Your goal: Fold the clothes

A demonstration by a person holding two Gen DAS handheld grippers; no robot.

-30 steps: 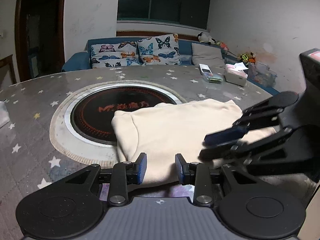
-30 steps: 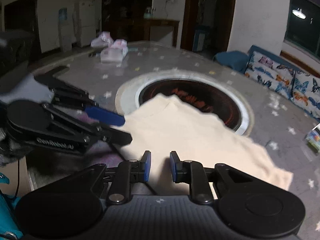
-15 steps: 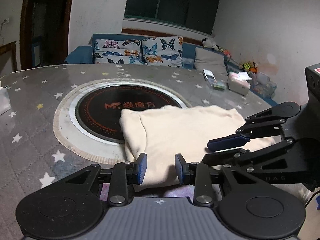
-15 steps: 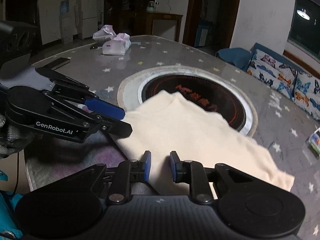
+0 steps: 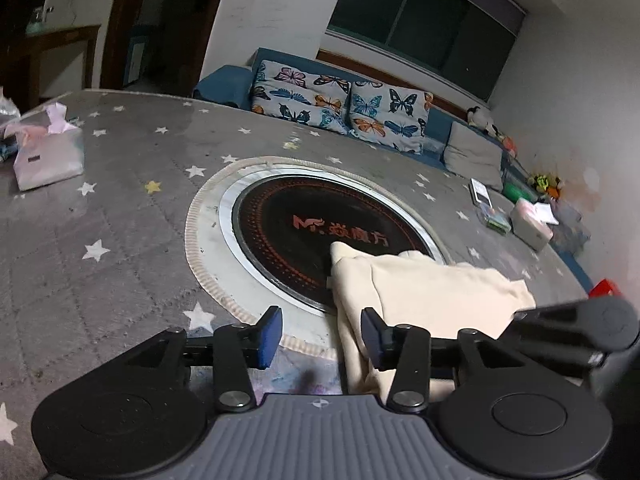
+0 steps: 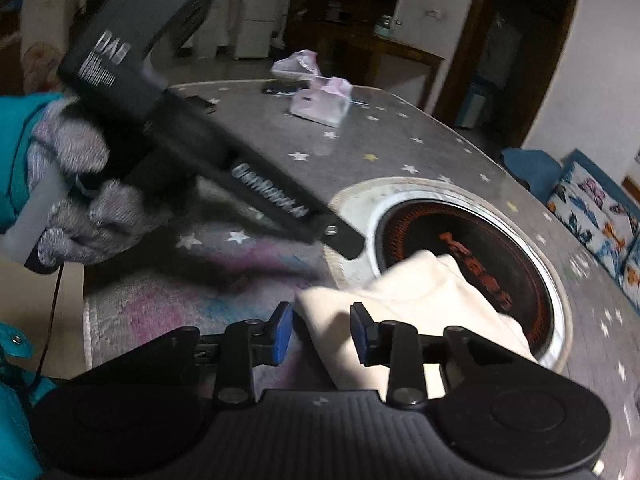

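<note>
**Soft cream garment lies folded under 2 open grippers**

The cream, soft-knit folded garment lies on the grey star-patterned worktop, partly over the round black inset hob. It looks light, limp and thick-layered, likely to sag and unfold if lifted by 1 corner; the doubled near edge seems the best hold. The left gripper and right gripper both stand with jaws apart, holding nothing. Compared with 0.5 s ago, both have opened wider, and the left has swung left, off the cloth.
</note>
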